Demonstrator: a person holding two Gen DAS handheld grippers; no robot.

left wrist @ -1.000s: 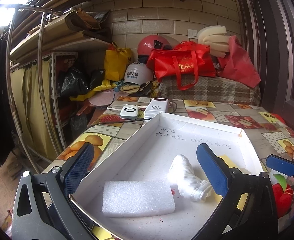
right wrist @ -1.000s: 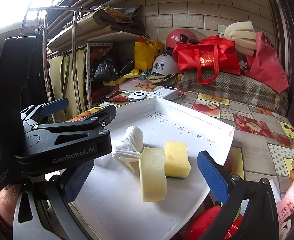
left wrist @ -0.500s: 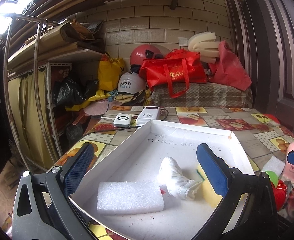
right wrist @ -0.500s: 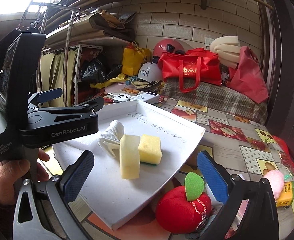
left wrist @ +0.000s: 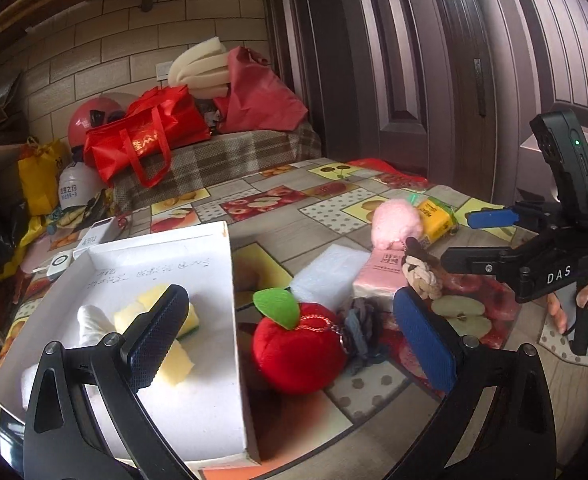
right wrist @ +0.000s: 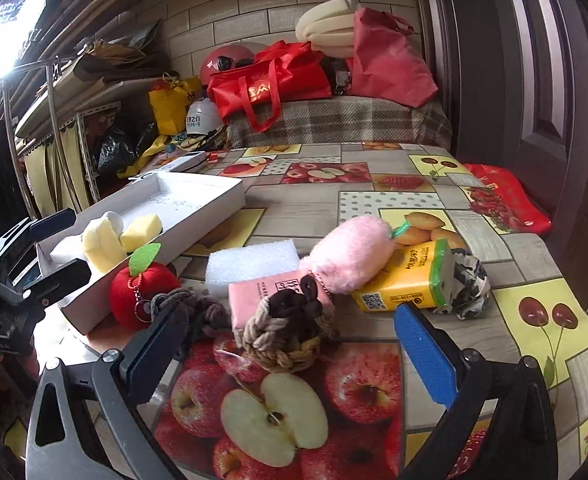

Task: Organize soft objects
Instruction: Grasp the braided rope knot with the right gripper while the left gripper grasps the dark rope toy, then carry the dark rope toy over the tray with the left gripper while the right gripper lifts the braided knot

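Note:
A white box (left wrist: 209, 408) (right wrist: 213, 196) holds yellow sponges (left wrist: 173, 364) (right wrist: 139, 228) and a white rolled cloth (left wrist: 89, 324). To its right on the table lie a red plush apple (left wrist: 298, 348) (right wrist: 133, 292), a white foam block (right wrist: 249, 264), a pink tissue pack (right wrist: 265, 292), a pink plush (right wrist: 350, 252), a yellow tissue pack (right wrist: 406, 280), a grey knotted rope (right wrist: 201, 312) and a beige rope knot (right wrist: 281, 344). My left gripper (left wrist: 289, 344) is open around the apple. My right gripper (right wrist: 289, 348) is open around the beige rope knot.
A fruit-patterned cloth covers the table (right wrist: 374, 192). Red bags (right wrist: 269, 76), helmets (right wrist: 201, 116) and foam (right wrist: 326, 28) are piled at the back on a plaid cover. A dark door (right wrist: 534, 60) stands at the right. A patterned scrunchie (right wrist: 466, 284) lies by the yellow pack.
Both grippers have swung right, away from over the box. The left one now faces the red apple; the right one faces the rope knot and packs.

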